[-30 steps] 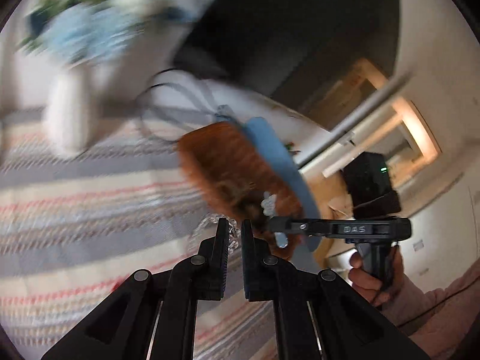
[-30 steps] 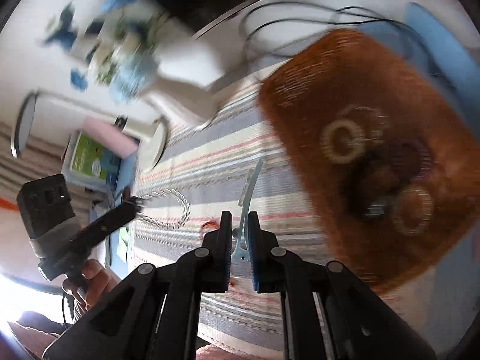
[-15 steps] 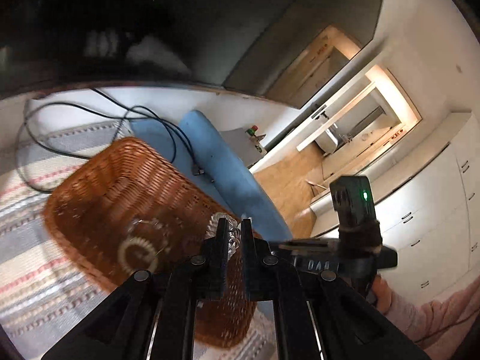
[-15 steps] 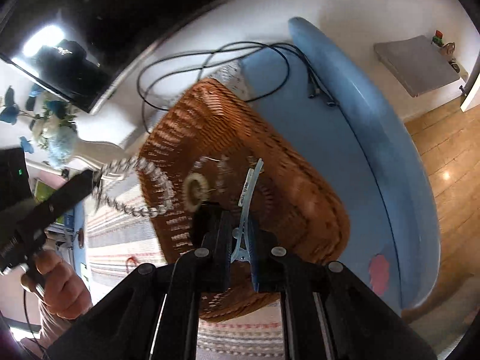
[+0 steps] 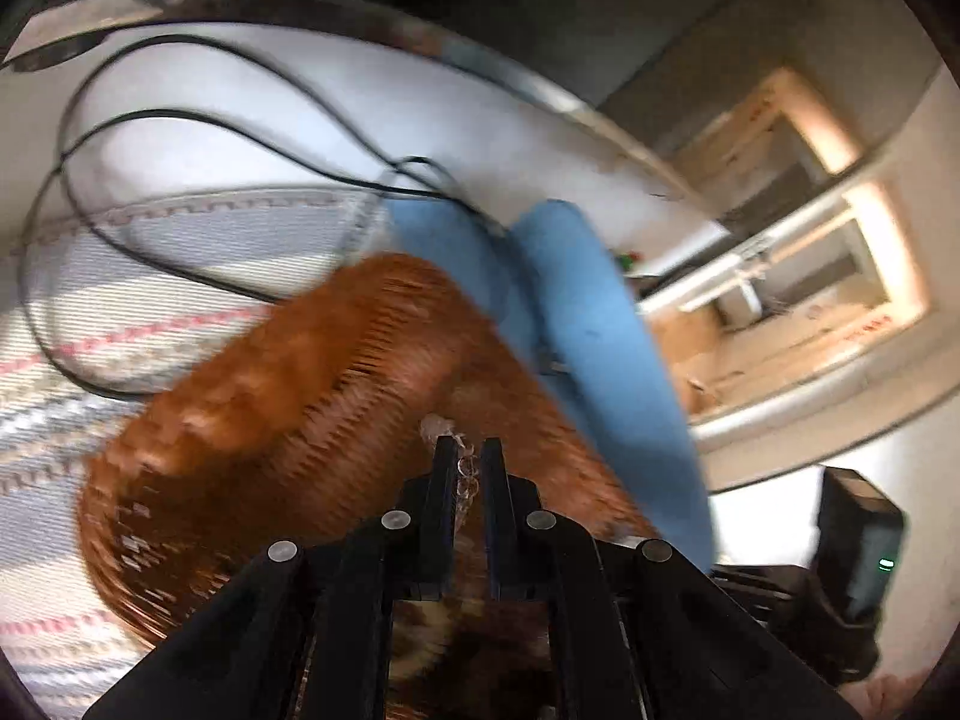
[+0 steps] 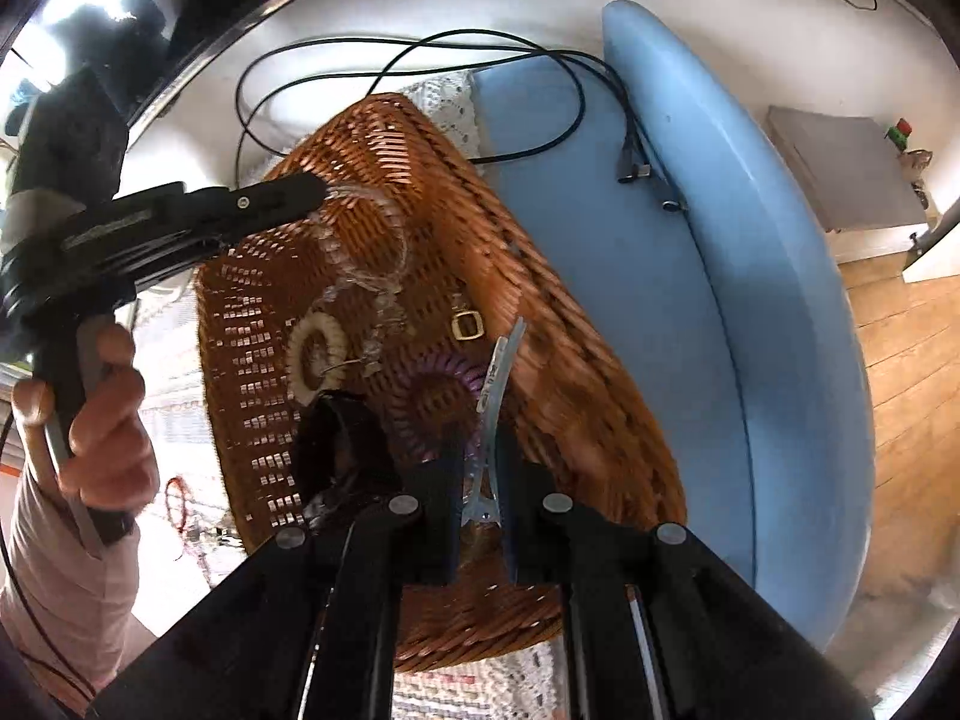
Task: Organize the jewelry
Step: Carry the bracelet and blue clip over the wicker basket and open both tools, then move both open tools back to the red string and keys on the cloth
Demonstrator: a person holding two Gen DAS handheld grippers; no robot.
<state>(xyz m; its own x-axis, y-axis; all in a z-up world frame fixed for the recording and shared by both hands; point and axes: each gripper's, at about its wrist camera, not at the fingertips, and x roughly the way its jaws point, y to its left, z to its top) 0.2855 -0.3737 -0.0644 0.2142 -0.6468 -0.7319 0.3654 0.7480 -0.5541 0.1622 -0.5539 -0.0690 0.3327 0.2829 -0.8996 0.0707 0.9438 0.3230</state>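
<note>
A brown wicker basket (image 6: 558, 330) (image 5: 252, 396) sits on a striped cloth. My left gripper (image 5: 465, 450), also in the right wrist view (image 6: 312, 189), is shut on a clear beaded necklace (image 6: 384, 252) that hangs over the basket's inside. My right gripper (image 6: 480, 438) is shut on a pale blue hair clip (image 6: 495, 378) held above the basket's near side. Inside the basket lie a cream ring (image 6: 317, 351), a purple coil hair tie (image 6: 429, 396), a gold buckle (image 6: 467, 324) and a dark item (image 6: 336, 438).
A black cable (image 6: 420, 60) loops behind the basket over a blue curved board (image 6: 720, 300). A red cord (image 6: 177, 498) lies on the striped cloth (image 5: 150, 276) left of the basket. A wooden floor (image 6: 900, 360) shows at right.
Both grippers moved from the cloth over to the basket. The necklace now hangs inside the basket's rim, and the hair clip has come lower over the basket.
</note>
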